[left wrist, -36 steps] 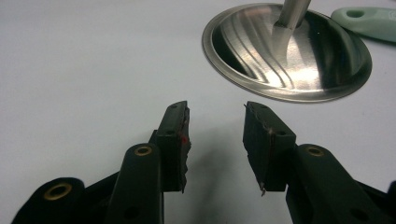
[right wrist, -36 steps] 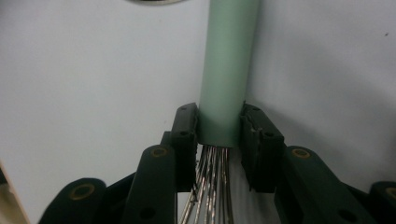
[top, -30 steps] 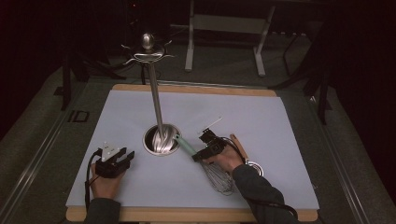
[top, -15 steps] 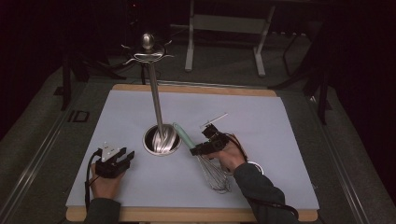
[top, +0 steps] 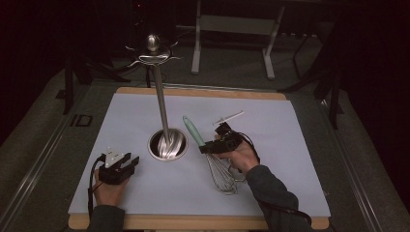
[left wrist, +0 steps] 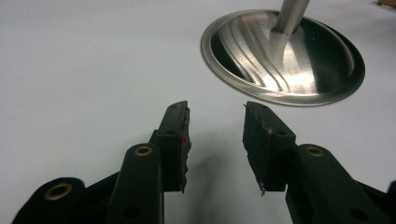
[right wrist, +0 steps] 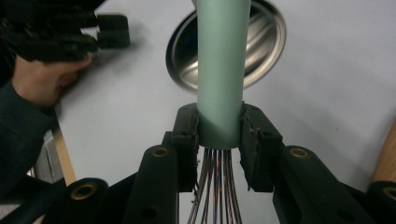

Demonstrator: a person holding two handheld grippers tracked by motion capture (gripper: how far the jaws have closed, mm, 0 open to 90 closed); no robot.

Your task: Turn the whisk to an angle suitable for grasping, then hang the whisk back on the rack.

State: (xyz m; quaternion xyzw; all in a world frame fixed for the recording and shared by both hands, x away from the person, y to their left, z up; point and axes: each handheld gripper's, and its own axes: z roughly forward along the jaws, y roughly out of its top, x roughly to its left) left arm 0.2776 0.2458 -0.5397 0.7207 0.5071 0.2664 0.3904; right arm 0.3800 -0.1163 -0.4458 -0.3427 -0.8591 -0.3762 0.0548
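Observation:
A wire whisk (top: pixel 220 171) with a mint-green handle (top: pixel 194 130) is lifted off the white table mat, handle pointing up and left toward the steel stand. My right gripper (top: pixel 209 146) is shut on the whisk where the handle (right wrist: pixel 220 70) meets the wires (right wrist: pixel 215 186). The stand's round steel base (top: pixel 168 145) carries a tall pole (top: pixel 160 99) topped by hooked arms and a ball (top: pixel 153 43). My left gripper (top: pixel 126 163) rests low on the mat at the left, open and empty, its jaws (left wrist: pixel 215 135) aimed at the base (left wrist: pixel 285 56).
The white mat (top: pixel 270 121) covers a wooden table (top: pixel 203 92) with dark floor around it. A thin white rod (top: pixel 228 117) sticks out behind the right gripper. A metal frame (top: pixel 232 29) stands beyond the far edge. A person's hand (right wrist: pixel 44 81) holds the other gripper.
My right gripper has risen with the whisk, and the green handle has tipped up toward the stand's pole. The left gripper has stayed put.

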